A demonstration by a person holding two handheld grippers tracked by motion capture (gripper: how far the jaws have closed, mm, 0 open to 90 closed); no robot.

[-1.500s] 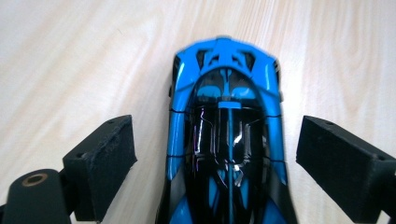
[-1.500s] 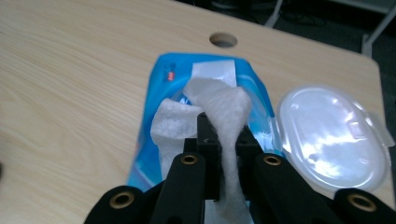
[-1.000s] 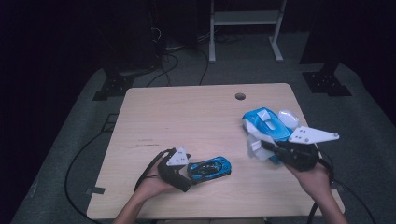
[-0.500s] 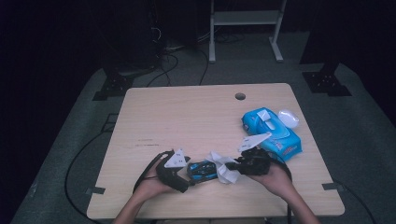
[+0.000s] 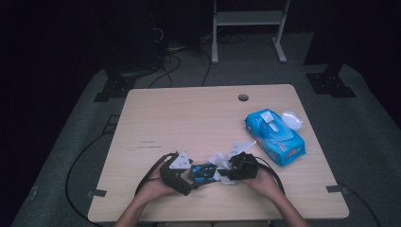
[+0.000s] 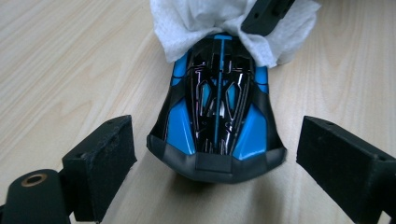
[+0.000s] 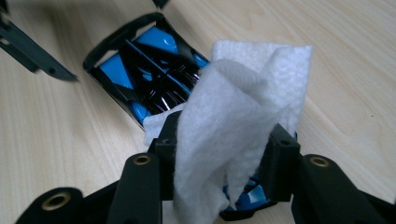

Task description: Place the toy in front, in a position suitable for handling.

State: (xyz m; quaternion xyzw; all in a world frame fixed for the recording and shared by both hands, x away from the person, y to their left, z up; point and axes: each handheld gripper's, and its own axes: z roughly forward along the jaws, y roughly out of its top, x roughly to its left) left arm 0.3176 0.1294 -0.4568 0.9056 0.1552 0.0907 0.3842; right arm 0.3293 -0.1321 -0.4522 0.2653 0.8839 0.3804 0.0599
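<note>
Toy car, blue and black, low at the centre of the high view, lying on the wooden table between the two grippers; in the left gripper view it fills the middle of the frame, its blunt end toward the camera, its far end under tissue. Left gripper, lower left of centre in the high view, held in the person's left hand: released, its black pads standing either side of the car with wood showing in the gaps, not pressing on it. Right gripper, just right of the car in the high view, held in the right hand: its jaws have just been opening, with a white wipe bunched between them and draped over the car's near end; whether the pads clamp the wipe cannot be told, since the wipe hides the contact. Blue wipe packet, right of centre in the high view, well apart from the grippers, a white sheet standing from its top. Small white lid-like object, just beside the packet at its upper right.
</note>
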